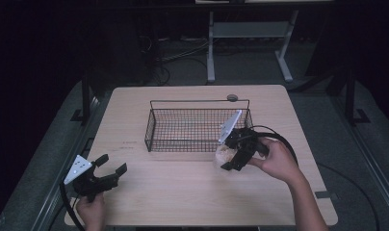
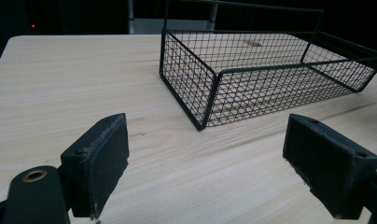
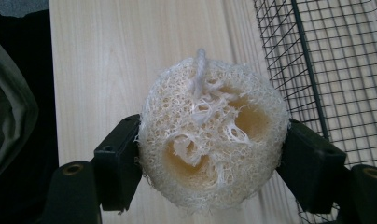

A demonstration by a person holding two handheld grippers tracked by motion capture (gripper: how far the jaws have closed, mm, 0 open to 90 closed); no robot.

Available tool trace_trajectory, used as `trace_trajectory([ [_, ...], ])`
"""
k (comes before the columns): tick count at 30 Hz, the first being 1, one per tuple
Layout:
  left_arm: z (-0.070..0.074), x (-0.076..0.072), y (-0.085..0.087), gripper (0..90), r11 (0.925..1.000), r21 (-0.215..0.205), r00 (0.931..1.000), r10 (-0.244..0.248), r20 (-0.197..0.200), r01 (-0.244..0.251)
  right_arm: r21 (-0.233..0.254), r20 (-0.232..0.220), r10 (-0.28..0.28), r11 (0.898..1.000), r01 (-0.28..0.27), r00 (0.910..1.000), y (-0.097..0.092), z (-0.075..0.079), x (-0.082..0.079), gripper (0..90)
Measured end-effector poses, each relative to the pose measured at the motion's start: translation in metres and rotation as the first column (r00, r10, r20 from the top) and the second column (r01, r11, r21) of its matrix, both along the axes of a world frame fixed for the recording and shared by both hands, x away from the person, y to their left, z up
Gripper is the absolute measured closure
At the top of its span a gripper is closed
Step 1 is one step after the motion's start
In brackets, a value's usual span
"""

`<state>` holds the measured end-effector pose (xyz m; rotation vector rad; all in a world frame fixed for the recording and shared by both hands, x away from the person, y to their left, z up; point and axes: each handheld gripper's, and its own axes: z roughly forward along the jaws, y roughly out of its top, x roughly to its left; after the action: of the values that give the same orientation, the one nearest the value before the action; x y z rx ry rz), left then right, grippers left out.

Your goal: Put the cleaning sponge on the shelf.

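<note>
Gripping loofah [image 3: 212, 140], beside wire basket [image 1: 156, 126]

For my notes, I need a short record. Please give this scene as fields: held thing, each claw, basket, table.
held thing: loofah sponge, round, pale, with a white string loop
right claw: shut on the loofah sponge, beside the basket's near right corner
left claw: open, nothing between its jaws, at the table's near left
basket: black wire, nothing visible inside, mid-table
table: light wood
</note>
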<state>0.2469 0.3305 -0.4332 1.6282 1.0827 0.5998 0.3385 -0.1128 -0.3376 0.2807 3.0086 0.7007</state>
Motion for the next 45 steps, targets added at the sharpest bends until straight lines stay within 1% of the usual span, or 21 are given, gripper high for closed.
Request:
trace_trajectory([
  [5, 0.000, 0.000, 0.000, 13.8, 1.0000, 0.001, 1.0000, 0.000, 0.001, 0.000, -0.004, 0.005, -0.013, 1.000, 0.013, 0.9999, 0.002, 0.009, 0.009, 27.8],
  [6, 0.000, 0.000, 0.000, 13.8, 1.0000, 0.000, 1.0000, 0.001, 0.001, -0.001, -0.004, 0.005, -0.013, 1.000, 0.013, 0.9999, 0.002, 0.009, 0.009, 27.8],
  [8, 0.000, 0.000, 0.000, 13.8, 1.0000, 0.000, 1.0000, 0.001, 0.002, -0.001, 0.002, 0.009, -0.010, 1.000, 0.010, 0.9999, 0.004, 0.013, 0.013, 27.8],
  [14, 0.000, 0.000, 0.000, 13.8, 1.0000, 0.001, 1.0000, -0.001, 0.000, 0.001, -0.011, 0.007, -0.020, 1.000, 0.020, 0.9998, 0.005, 0.013, 0.019, 27.8],
  [15, 0.000, 0.000, 0.000, 13.8, 1.0000, 0.001, 1.0000, 0.000, 0.001, 0.000, -0.003, 0.003, -0.026, 1.000, 0.026, 0.9996, 0.004, 0.013, 0.022, 27.8],
  [17, 0.000, 0.000, 0.000, 13.8, 1.0000, 0.002, 1.0000, 0.001, 0.000, -0.001, -0.001, 0.001, -0.031, 1.000, 0.031, 0.9995, 0.004, 0.013, 0.024, 27.8],
  [22, 0.000, 0.000, 0.000, 13.8, 1.0000, 0.004, 1.0000, -0.003, -0.001, 0.003, -0.003, 0.008, -0.044, 0.999, 0.044, 0.9990, 0.002, 0.016, 0.032, 27.8],
  [23, 0.000, 0.000, 0.000, 13.8, 1.0000, 0.004, 1.0000, 0.000, 0.002, 0.000, 0.011, 0.008, -0.049, 0.999, 0.049, 0.9988, 0.002, 0.018, 0.034, 27.8],
  [24, 0.000, 0.000, 0.000, 13.8, 1.0000, 0.004, 1.0000, 0.000, 0.002, 0.000, 0.011, 0.008, -0.049, 0.999, 0.049, 0.9988, 0.002, 0.018, 0.034, 27.8],
  [26, 0.000, 0.000, 0.000, 13.8, 1.0000, 0.001, 1.0000, 0.000, 0.001, 0.000, 0.011, 0.016, -0.050, 0.999, 0.050, 0.9986, 0.003, 0.019, 0.036, 27.8],
  [27, 0.000, 0.000, 0.000, 13.8, 1.0000, 0.001, 1.0000, 0.001, 0.001, -0.001, -0.003, 0.020, -0.053, 0.999, 0.053, 0.9984, 0.004, 0.020, 0.038, 27.8],
  [28, 0.000, 0.000, 0.000, 13.8, 1.0000, 0.003, 1.0000, -0.001, 0.002, 0.001, -0.007, 0.028, -0.055, 0.998, 0.055, 0.9981, 0.005, 0.021, 0.039, 27.8],
  [32, 0.000, 0.000, 0.000, 13.8, 1.0000, 0.002, 1.0000, 0.000, 0.003, 0.000, -0.006, 0.032, -0.057, 0.998, 0.058, 0.9978, 0.007, 0.025, 0.043, 27.8],
  [33, 0.000, 0.000, 0.000, 13.8, 1.0000, 0.001, 1.0000, 0.001, 0.002, -0.001, 0.005, 0.028, -0.057, 0.998, 0.057, 0.9980, 0.008, 0.028, 0.046, 27.8],
  [36, 0.000, 0.000, 0.000, 13.8, 1.0000, 0.002, 1.0000, 0.000, 0.002, 0.000, -0.001, 0.038, -0.060, 0.998, 0.060, 0.9975, 0.009, 0.030, 0.050, 27.8],
  [38, 0.000, 0.000, 0.001, 13.8, 1.0000, 0.002, 1.0000, 0.000, 0.003, 0.000, -0.005, 0.037, -0.062, 0.998, 0.062, 0.9974, 0.010, 0.032, 0.054, 27.8],
  [39, 0.000, 0.000, 0.001, 13.8, 1.0000, 0.000, 1.0000, 0.000, 0.002, 0.000, 0.006, 0.030, -0.067, 0.998, 0.067, 0.9973, 0.010, 0.034, 0.058, 27.8],
  [40, 0.000, 0.000, 0.001, 13.8, 1.0000, 0.000, 1.0000, 0.000, 0.002, 0.000, 0.006, 0.030, -0.067, 0.998, 0.067, 0.9973, 0.010, 0.034, 0.058, 27.8],
  [41, 0.000, 0.000, 0.001, 13.8, 1.0000, 0.001, 1.0000, 0.000, 0.004, 0.000, 0.009, 0.025, -0.076, 0.997, 0.076, 0.9968, 0.009, 0.035, 0.062, 27.8],
  [42, 0.000, 0.000, 0.001, 13.8, 1.0000, 0.001, 1.0000, 0.000, 0.004, 0.000, 0.009, 0.025, -0.076, 0.997, 0.076, 0.9968, 0.009, 0.035, 0.062, 27.8],
  [45, 0.001, 0.000, 0.001, 13.8, 1.0000, 0.004, 1.0000, -0.001, 0.004, 0.001, 0.003, 0.015, -0.083, 0.997, 0.083, 0.9965, 0.011, 0.036, 0.070, 27.8],
])
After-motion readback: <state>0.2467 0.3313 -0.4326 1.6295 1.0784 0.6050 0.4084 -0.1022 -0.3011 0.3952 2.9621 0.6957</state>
